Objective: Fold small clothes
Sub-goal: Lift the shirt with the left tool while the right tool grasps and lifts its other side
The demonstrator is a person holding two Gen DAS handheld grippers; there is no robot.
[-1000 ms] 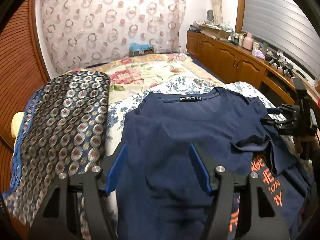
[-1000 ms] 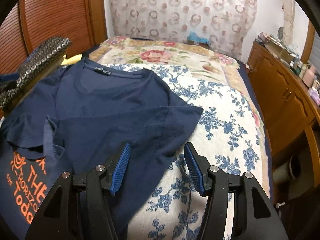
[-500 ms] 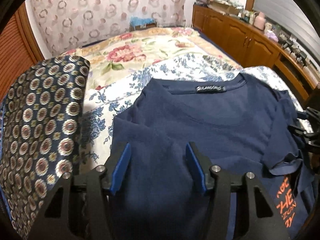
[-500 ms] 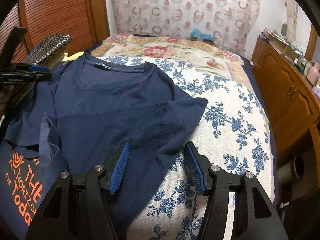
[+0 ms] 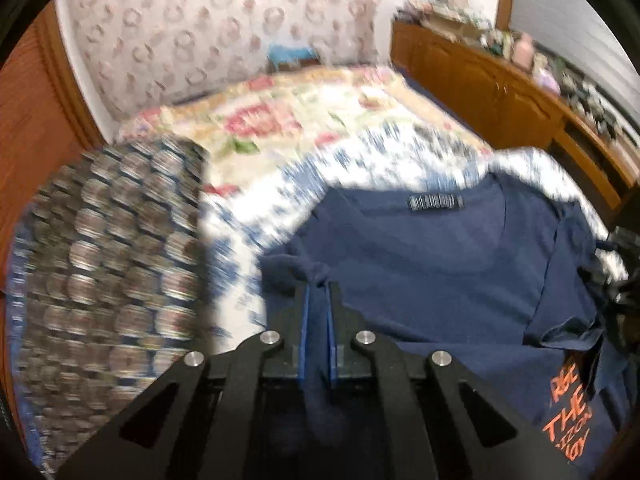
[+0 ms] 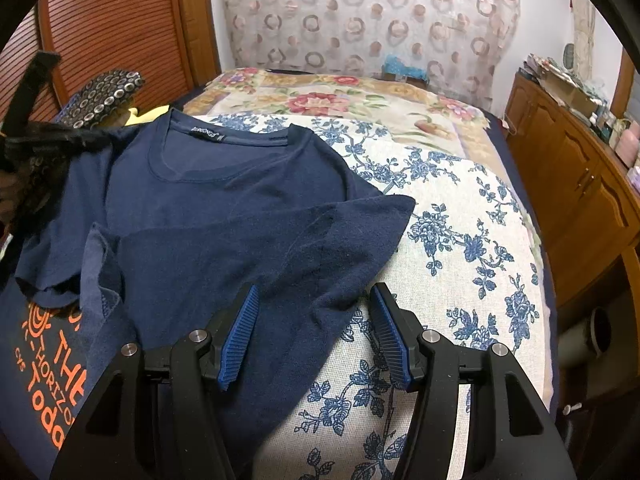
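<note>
A navy T-shirt (image 6: 240,200) with orange lettering lies spread on the bed, collar away from me; it also shows in the left wrist view (image 5: 440,272). My left gripper (image 5: 318,292) is shut on the shirt's left sleeve edge, with cloth bunched between the blue pads. It appears blurred at the left edge of the right wrist view (image 6: 36,144). My right gripper (image 6: 314,304) is open, its jaws straddling the edge of the right sleeve (image 6: 360,232), which lies flat on the bed. The right gripper shows dimly at the right edge of the left wrist view (image 5: 620,280).
The bed has a blue floral sheet (image 6: 460,248) and a flowered quilt (image 6: 340,96) behind. A dotted patterned cushion (image 5: 112,248) stands left of the shirt. A wooden cabinet (image 6: 580,168) with clutter runs along the right. A wood slatted door (image 6: 112,12) is at the left.
My left gripper has closed on the shirt's left sleeve edge; it was open before. The left view is now motion-blurred. My right gripper has stayed open and shifted slightly forward over the right sleeve.
</note>
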